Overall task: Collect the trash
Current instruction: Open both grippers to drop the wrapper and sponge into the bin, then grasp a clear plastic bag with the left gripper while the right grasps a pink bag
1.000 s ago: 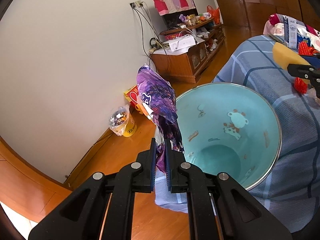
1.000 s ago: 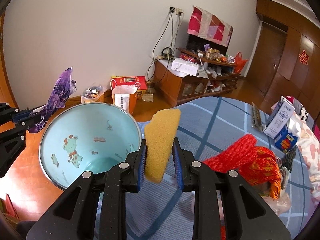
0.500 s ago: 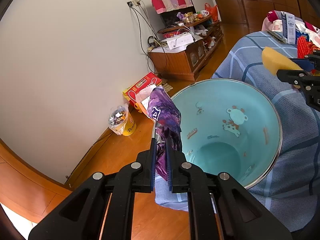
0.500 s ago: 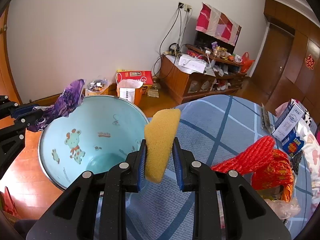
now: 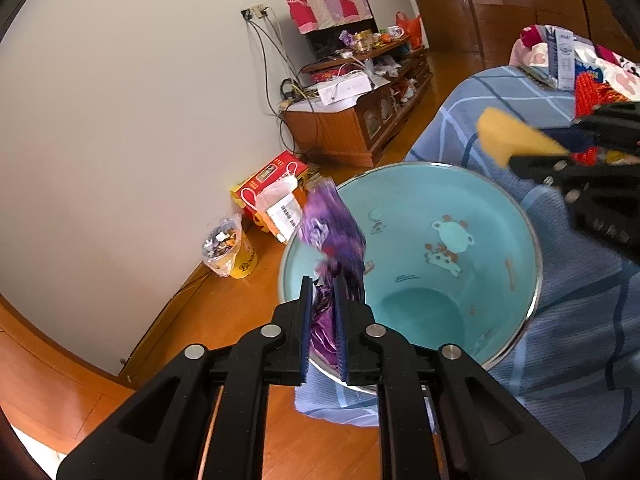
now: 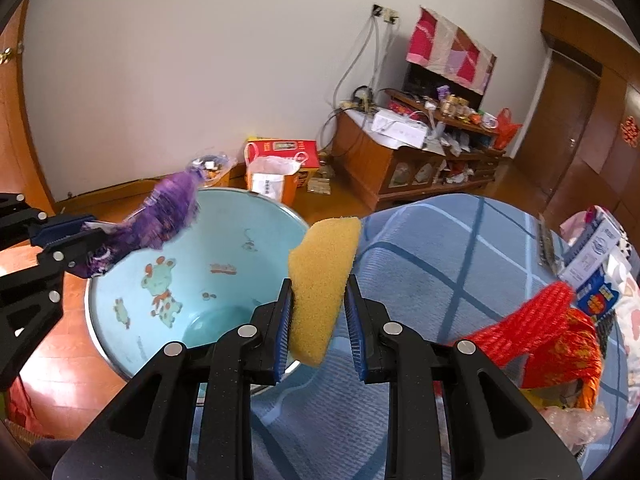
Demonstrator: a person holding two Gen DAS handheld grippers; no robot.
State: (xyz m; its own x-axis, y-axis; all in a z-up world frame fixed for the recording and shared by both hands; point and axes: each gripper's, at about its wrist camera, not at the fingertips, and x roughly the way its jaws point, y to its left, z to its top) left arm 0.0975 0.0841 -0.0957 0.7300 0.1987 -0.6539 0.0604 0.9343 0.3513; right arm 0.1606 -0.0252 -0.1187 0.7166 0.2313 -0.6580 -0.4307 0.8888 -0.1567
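My left gripper is shut on a crumpled purple wrapper, held over the near rim of a light blue bin with cartoon animals inside. My right gripper is shut on a yellow sponge at the bin's right rim, above the blue checked bed cover. The right wrist view shows the left gripper with the wrapper at the bin's left rim. The left wrist view shows the sponge at the right.
Red mesh and foil trash and cartons lie on the bed to the right. On the wooden floor by the wall stand a red box, a white bag and a yellow cup of scraps. A cluttered TV cabinet stands behind.
The left gripper has moved the wrapper rightward over the bin's rim, and the wrapper has tipped toward the bin. The right gripper has brought the sponge closer to the bin.
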